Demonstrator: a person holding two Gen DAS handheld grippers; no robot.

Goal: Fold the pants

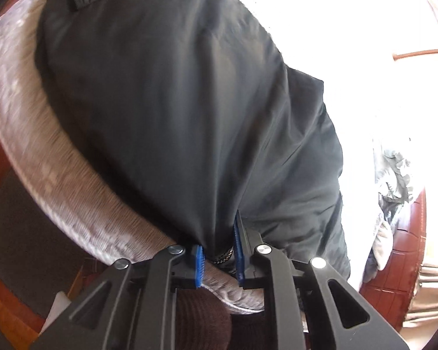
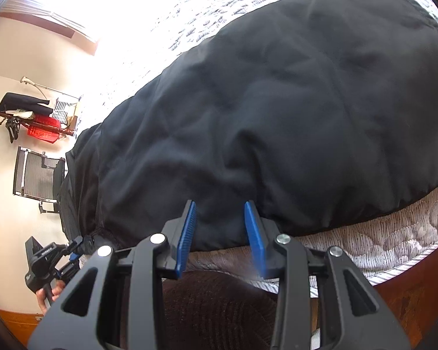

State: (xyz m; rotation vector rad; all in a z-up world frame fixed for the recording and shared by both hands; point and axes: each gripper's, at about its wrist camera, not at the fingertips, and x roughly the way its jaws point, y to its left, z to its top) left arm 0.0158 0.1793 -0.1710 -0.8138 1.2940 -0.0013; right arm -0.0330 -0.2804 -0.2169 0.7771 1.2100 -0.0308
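Note:
Black pants [image 1: 175,102] lie spread over a bed with a grey quilted cover [image 1: 43,175]; a snap button shows at the waistband, top left. In the left wrist view my left gripper [image 1: 218,255] is shut on the pants' near corner, with a speckled cord pinched between the blue pads [image 1: 239,245]. The right wrist view shows the pants [image 2: 277,102] as a wide dark sheet. There my right gripper [image 2: 220,224] is shut on a bunch of the near edge, its jaws partly apart around the fabric. At far left sits the left gripper [image 2: 73,250], with a hand [image 2: 51,291] below it.
The bed's wooden frame [image 2: 408,291] runs under the quilt [image 2: 379,242]. A rumpled grey cloth [image 1: 394,180] lies on the bed at right. A mesh chair [image 2: 38,178], a red basket [image 2: 43,131] and a coat rack stand by the wall. Dark knit fabric [image 2: 213,315] fills the space under the right gripper.

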